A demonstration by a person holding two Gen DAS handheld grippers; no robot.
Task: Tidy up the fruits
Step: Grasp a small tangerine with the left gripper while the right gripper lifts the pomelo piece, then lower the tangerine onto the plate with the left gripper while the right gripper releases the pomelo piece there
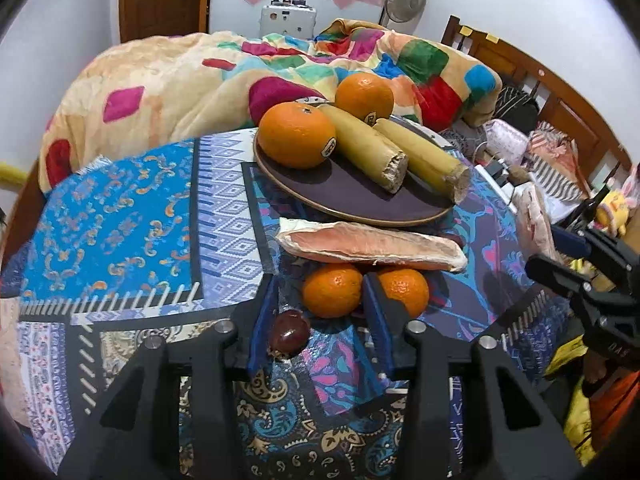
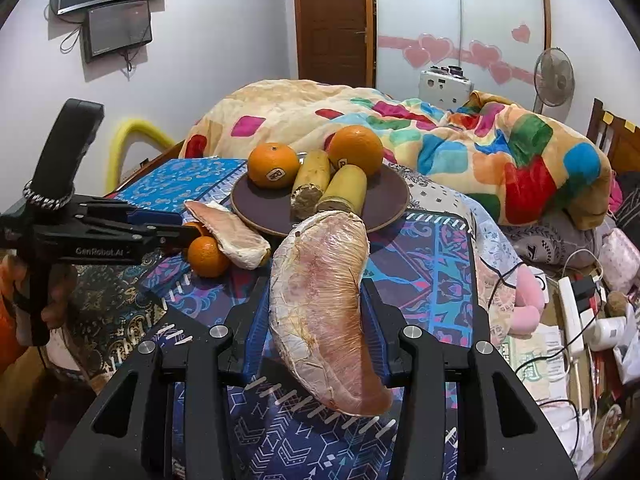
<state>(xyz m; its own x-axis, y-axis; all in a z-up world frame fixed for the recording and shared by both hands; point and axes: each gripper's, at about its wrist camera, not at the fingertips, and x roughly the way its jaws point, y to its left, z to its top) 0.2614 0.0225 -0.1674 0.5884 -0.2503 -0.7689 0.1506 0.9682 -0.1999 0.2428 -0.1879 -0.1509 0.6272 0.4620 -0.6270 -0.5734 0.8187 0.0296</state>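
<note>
A dark round plate [image 1: 352, 196] [image 2: 384, 208] holds two oranges [image 1: 296, 136] [image 2: 274, 165] and two banana pieces [image 1: 368, 148] [image 2: 346, 188]. A pomelo wedge [image 1: 372, 246] [image 2: 228, 234] lies on the cloth in front of it, with two small tangerines [image 1: 332, 290] [image 2: 207, 257] and a dark red grape [image 1: 289, 334] nearer. My left gripper [image 1: 320, 312] [image 2: 188, 226] is open around one tangerine and beside the grape. My right gripper [image 2: 316, 312] [image 1: 552, 252] is shut on a second pomelo wedge [image 2: 320, 312] [image 1: 534, 216], held above the cloth.
A patterned blue cloth [image 1: 120, 220] [image 2: 424, 248] covers the table. A bed with a colourful blanket [image 1: 224, 68] [image 2: 460, 148] lies behind. Cables, a power strip [image 2: 570, 312] and clutter are at the right. A fan [image 2: 554, 78] stands at the back.
</note>
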